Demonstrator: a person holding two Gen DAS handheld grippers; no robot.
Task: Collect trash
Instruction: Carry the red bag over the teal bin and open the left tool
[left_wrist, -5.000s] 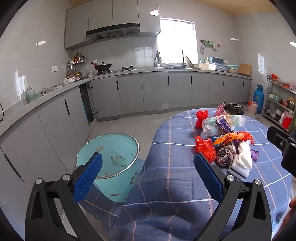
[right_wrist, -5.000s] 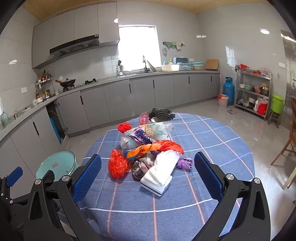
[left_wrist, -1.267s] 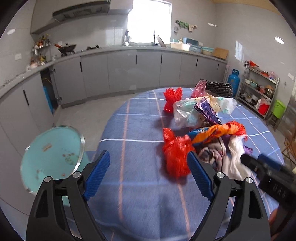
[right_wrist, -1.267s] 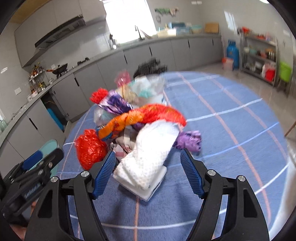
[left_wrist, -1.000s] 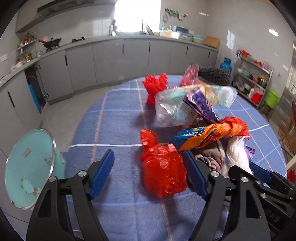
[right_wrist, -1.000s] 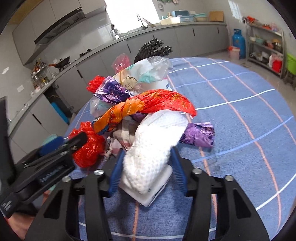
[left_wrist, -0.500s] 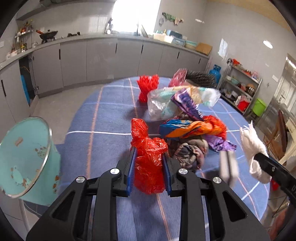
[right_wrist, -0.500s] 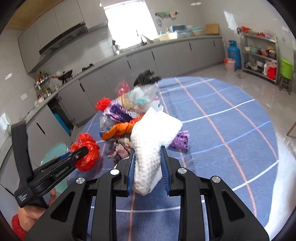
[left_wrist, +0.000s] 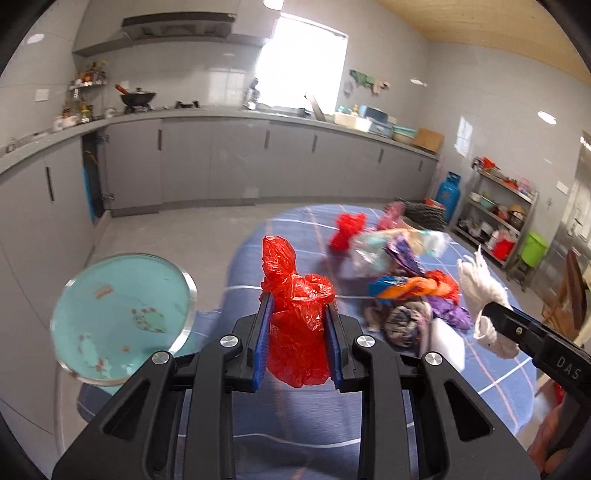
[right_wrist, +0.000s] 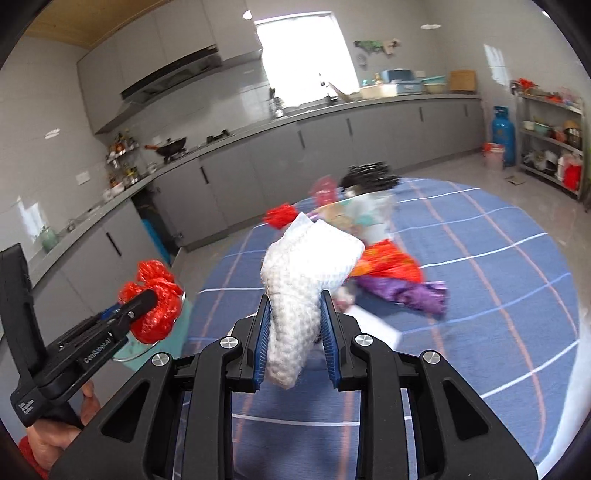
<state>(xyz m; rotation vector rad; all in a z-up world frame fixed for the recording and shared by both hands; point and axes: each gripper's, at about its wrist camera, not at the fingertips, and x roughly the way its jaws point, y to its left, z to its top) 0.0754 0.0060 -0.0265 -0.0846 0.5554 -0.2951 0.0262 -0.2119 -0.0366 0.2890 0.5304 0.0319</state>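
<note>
Round table (right_wrist: 480, 258), blue plaid cloth, grey kitchen. Left claw (left_wrist: 298, 345) clamps red plastic bag (left_wrist: 295, 317); right claw (right_wrist: 294, 345) clamps white cloth (right_wrist: 306, 273). "DAS" legible on right claw.

The heap (left_wrist: 402, 273) on the table (right_wrist: 498, 258) is motion-blurred in both views, so its separate wrappers cannot be told apart. The red bag (left_wrist: 297, 325) hides the table behind it, and the bin (left_wrist: 122, 317) is cut by the left gripper (left_wrist: 297, 343). In the right view the white cloth (right_wrist: 306, 288) covers part of the heap, and the bin is almost wholly hidden behind the bag. Shelf items at far right are too small to name.
</note>
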